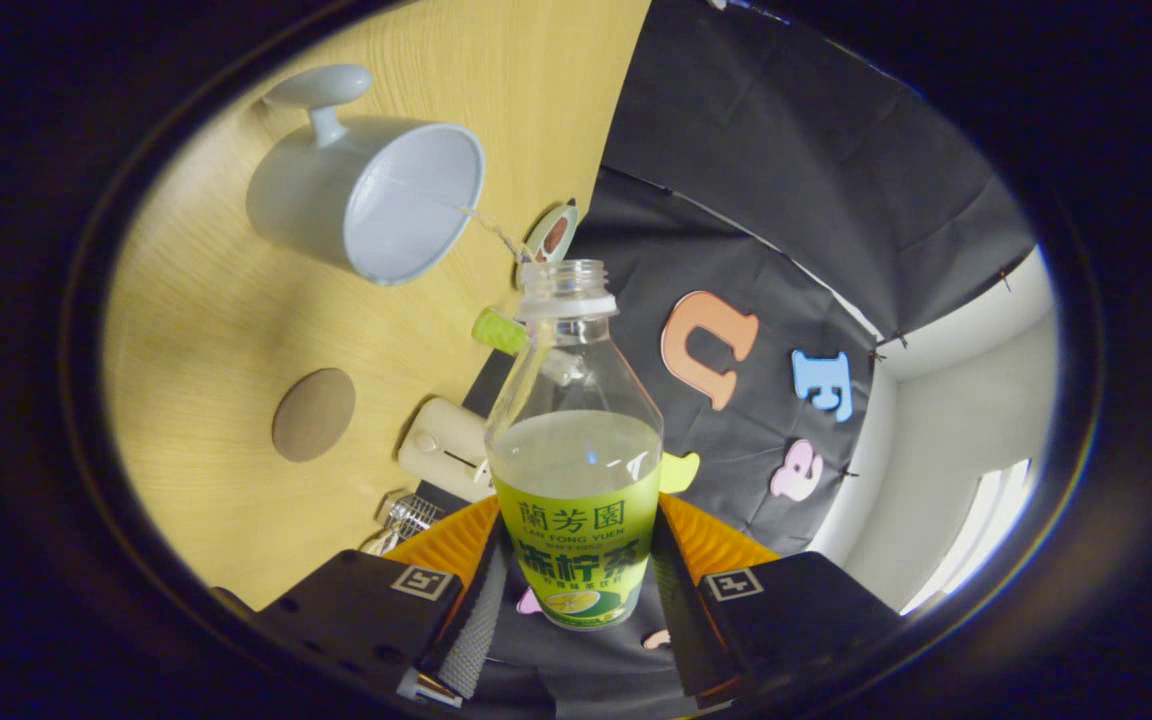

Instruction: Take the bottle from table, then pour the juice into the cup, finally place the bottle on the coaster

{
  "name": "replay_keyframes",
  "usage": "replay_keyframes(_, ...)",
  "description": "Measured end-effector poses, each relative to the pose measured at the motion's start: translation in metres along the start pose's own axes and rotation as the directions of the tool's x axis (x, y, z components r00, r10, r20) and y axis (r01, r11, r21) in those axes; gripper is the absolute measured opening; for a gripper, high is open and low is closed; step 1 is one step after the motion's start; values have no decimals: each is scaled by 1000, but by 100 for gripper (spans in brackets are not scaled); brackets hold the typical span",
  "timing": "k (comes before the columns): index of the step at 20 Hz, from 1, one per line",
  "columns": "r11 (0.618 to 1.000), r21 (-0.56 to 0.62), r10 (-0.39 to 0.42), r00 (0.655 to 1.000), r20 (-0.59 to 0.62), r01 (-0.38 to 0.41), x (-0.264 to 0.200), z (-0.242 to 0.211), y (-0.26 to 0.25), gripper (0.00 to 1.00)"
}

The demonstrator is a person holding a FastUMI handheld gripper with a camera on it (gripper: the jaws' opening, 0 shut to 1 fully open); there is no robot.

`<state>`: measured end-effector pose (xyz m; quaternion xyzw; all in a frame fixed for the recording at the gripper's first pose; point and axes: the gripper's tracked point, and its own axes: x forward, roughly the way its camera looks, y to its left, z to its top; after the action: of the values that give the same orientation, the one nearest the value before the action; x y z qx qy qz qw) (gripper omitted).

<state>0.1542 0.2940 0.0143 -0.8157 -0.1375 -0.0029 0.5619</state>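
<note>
A clear bottle [576, 440] with a green label and no cap is held between my fingers; the gripper [576, 590] is shut on its lower body. Pale juice fills it to about half. The whole view is rolled, so the wooden table [236, 300] stands at a steep slant. The pale blue cup [366, 195] sits on that table beyond the bottle's mouth, its opening facing me, with a tea-bag string and tag [551, 235] hanging over its rim. A round brown coaster [313, 414] lies on the table beside the bottle, nearer to me than the cup.
A cream-coloured boxy object [444, 450] stands near the table's edge close to the bottle. A small glass item [406, 517] lies just by my left finger. A white wall [956, 440] shows beyond the black cloth.
</note>
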Motion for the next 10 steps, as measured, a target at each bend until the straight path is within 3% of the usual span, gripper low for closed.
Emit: replay_keyframes(10, 999, -39, -22, 1000, -10, 22, 8, -10, -13, 77)
